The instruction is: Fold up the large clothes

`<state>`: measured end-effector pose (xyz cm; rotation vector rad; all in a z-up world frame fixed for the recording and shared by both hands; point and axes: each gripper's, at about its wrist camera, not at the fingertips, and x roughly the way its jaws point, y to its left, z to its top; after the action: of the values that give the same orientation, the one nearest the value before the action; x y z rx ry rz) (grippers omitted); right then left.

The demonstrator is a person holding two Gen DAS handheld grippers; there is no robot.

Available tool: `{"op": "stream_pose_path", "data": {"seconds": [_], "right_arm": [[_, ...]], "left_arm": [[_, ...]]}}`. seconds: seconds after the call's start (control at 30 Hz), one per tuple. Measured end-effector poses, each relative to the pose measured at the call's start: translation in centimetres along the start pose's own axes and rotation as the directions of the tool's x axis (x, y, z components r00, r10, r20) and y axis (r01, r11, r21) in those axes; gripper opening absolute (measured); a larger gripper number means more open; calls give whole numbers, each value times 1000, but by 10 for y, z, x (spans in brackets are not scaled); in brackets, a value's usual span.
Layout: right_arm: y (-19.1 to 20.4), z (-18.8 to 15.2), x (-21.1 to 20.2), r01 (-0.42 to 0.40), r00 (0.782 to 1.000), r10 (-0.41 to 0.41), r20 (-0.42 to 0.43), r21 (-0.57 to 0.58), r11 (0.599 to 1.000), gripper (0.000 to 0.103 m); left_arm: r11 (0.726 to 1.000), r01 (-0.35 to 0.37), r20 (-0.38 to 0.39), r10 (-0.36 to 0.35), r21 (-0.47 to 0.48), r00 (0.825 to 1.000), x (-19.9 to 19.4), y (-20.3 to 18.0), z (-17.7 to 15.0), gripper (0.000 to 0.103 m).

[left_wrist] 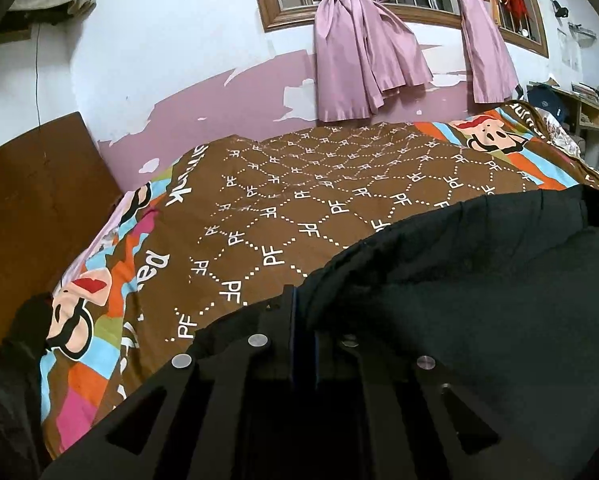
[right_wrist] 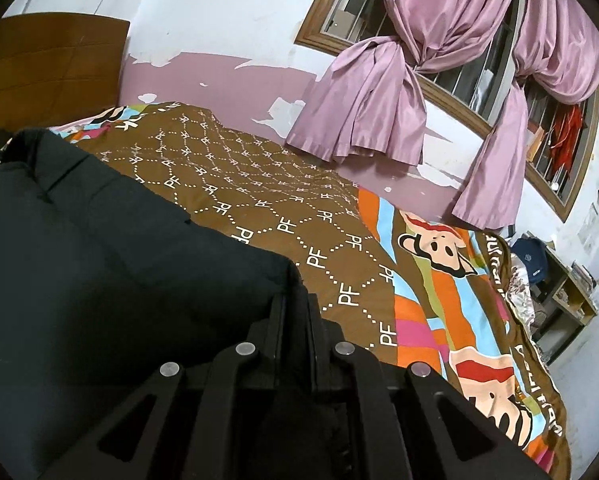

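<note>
A large black garment [left_wrist: 479,280] hangs between my two grippers above the bed. My left gripper [left_wrist: 302,312] is shut on its left top edge, with the cloth spreading to the right. In the right wrist view the same black garment [right_wrist: 111,260] spreads to the left, and my right gripper [right_wrist: 295,300] is shut on its right top edge. The lower part of the garment is hidden below both views.
A bed with a brown patterned quilt [left_wrist: 319,200] lies under the garment and also shows in the right wrist view [right_wrist: 291,200]. A wooden headboard [left_wrist: 31,208] stands at the left. Pink curtains [left_wrist: 359,60] hang by the window behind. A shelf [right_wrist: 567,288] stands at the far right.
</note>
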<state>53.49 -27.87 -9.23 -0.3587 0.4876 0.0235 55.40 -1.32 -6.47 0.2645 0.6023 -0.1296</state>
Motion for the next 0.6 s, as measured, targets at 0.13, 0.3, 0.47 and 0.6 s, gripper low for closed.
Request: {"op": "stream_pose_path", "data": {"seconds": [0.13,0.3,0.47,0.6], "right_arm": [[5,-3,8,20,1000,-20,-19,-9,1000,12],[-5,-10,10,34,999,-33,-29,55,998,32],[-19,-14,18,59,996,-49,-71,140,988,62],[-34,-18,25,54,995,-33,-99,228,972,82]], "left_arm": [[1000,-17,-7,17,24,1000,5,-8,-3,6],[997,-54,-18,55,52,998,10,-17,-5,6],[996,-68,-22,70,63,997,10,-20,-8,7],[994,-82,-27,85,74,996,13,-21,-8,9]]}}
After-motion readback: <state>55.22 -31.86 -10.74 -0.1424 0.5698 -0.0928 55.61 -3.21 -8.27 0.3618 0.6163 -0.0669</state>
